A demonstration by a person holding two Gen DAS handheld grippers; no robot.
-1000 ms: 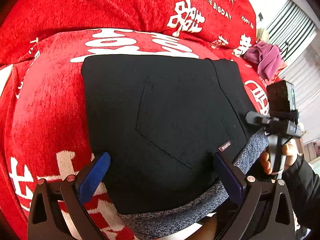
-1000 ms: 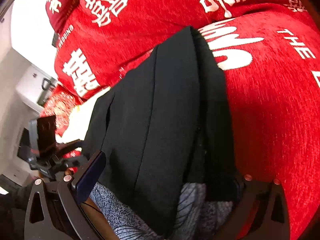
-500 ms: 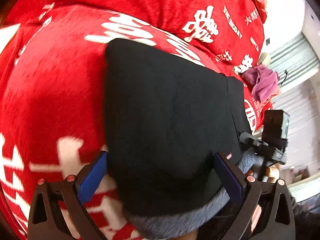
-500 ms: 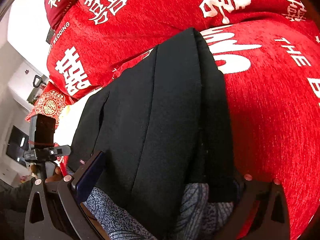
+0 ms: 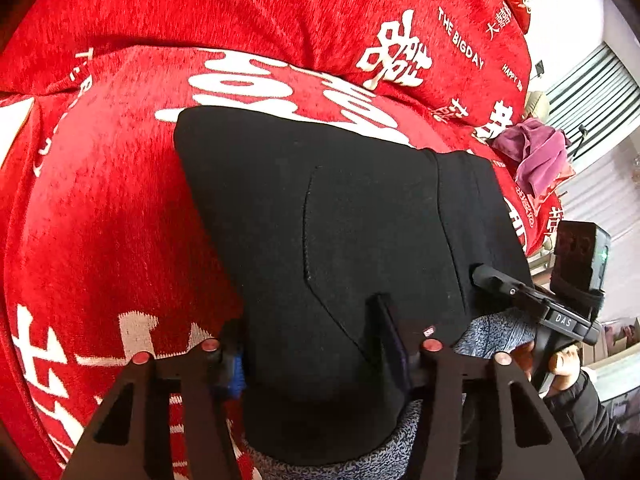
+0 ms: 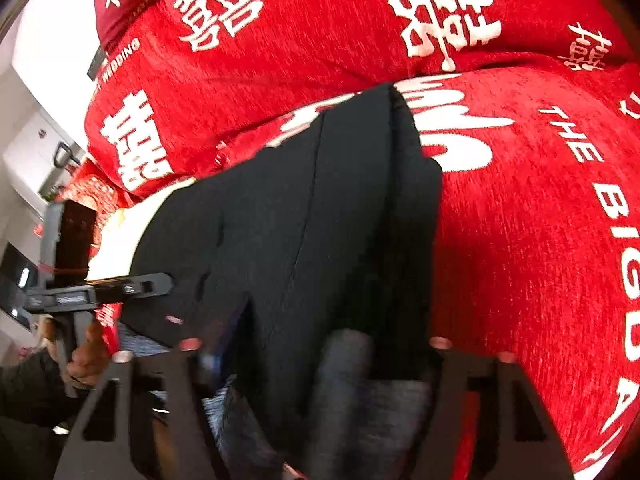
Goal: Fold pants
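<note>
Black pants [image 5: 360, 220] lie folded on a red sofa cover [image 5: 100, 220] with white characters, a back pocket facing up. My left gripper [image 5: 316, 352] is at their near edge; its jaws are closing, with the black cloth bunched between the blue pads. A grey lining [image 5: 492, 332] shows along that edge. In the right wrist view the pants [image 6: 320, 220] run away as a narrow folded stack. My right gripper [image 6: 328, 344] is closing on their near end, cloth gathered between its fingers, blurred. Each view shows the other gripper beside the pants.
A purple cloth [image 5: 536, 156] lies at the sofa's far right end. A person's hand [image 5: 564, 364] in a dark sleeve holds the right gripper's handle. Red cushions [image 6: 320, 32] rise behind the pants. Pale walls and shutters [image 5: 592, 92] lie beyond.
Both grippers' jaws have come in from wide open onto the near edge of the pants, and the cloth now bulges between them. The right wrist view has blurred.
</note>
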